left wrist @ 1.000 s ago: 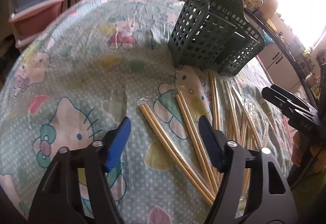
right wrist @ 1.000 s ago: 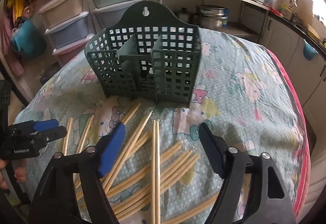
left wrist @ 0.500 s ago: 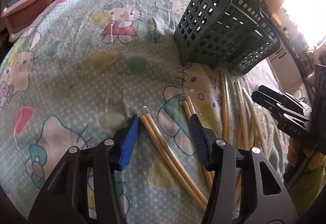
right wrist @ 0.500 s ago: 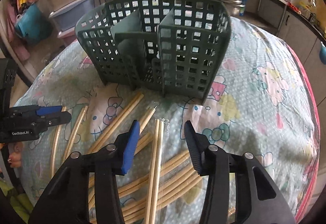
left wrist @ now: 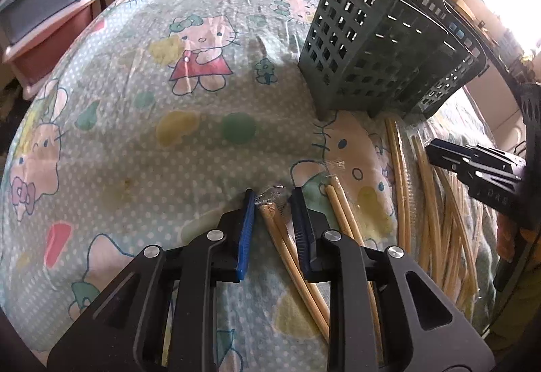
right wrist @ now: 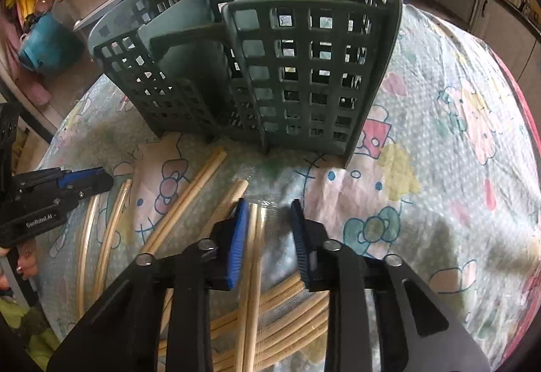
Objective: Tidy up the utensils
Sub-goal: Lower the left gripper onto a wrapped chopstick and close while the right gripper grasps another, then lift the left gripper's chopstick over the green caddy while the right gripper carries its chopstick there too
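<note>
Several wrapped pairs of bamboo chopsticks lie on a cartoon-print tablecloth [left wrist: 169,135] in front of a dark green perforated holder [left wrist: 372,44] [right wrist: 270,67], which stands upright. My left gripper [left wrist: 273,198] is low over the cloth. Its jaws are closing around the wrapper end of one chopstick pair [left wrist: 275,223], and thin gaps still show at the pads. My right gripper [right wrist: 268,206] is also closing. Another pair [right wrist: 253,236] lies between its fingers, close against the left pad and clear of the right one.
A loose heap of chopsticks [left wrist: 449,219] [right wrist: 287,311] lies between the two grippers. The right gripper's tip [left wrist: 436,152] shows in the left wrist view, and the left gripper's tip [right wrist: 101,179] shows in the right wrist view. Plastic drawers [left wrist: 40,17] stand beyond the table edge.
Both grippers came down and forward onto the chopsticks. Their jaws narrowed from wide open until each brackets one wrapped pair. The holder now looms larger in both views.
</note>
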Motion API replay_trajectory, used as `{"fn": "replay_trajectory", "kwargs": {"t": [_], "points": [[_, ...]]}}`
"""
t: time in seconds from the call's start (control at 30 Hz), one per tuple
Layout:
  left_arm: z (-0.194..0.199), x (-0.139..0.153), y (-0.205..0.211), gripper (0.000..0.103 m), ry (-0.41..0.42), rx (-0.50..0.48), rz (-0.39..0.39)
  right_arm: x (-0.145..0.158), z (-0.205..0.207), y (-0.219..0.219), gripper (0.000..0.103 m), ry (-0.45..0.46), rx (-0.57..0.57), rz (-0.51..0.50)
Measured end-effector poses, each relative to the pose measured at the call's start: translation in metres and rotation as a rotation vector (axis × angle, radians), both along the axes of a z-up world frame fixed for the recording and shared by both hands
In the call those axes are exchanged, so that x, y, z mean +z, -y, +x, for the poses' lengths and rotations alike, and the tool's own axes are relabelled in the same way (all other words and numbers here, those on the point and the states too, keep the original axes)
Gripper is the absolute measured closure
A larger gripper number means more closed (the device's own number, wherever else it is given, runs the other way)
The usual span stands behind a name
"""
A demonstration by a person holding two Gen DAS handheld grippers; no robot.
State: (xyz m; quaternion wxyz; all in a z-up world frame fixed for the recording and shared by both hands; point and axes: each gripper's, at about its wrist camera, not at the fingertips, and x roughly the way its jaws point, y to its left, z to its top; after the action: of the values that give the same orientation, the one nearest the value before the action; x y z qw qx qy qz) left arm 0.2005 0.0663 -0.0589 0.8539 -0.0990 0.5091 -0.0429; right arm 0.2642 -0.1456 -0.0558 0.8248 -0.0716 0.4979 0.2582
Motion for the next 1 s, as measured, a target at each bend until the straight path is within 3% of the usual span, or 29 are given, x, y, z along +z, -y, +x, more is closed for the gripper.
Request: {"fn": "replay_trajectory", "kwargs": {"t": [0.3, 0.57, 1.0], "points": [[0.002, 0.002, -0.002, 0.096, 0.019, -0.005, -0.028, 0.001, 0.004, 0.008, 0.094, 0.010, -0.031, 0.039], [0.012, 0.010, -0.010, 0.098, 0.042, -0.007, -0.080, 0.026, -0.007, 0.032, 0.097, 0.061, -0.062, 0.127], [0.001, 0.094, 0.016, 0.100, 0.267, -0.124, -0.102, 0.088, -0.054, 0.070, 0.098, 0.241, -0.073, 0.243]]}}
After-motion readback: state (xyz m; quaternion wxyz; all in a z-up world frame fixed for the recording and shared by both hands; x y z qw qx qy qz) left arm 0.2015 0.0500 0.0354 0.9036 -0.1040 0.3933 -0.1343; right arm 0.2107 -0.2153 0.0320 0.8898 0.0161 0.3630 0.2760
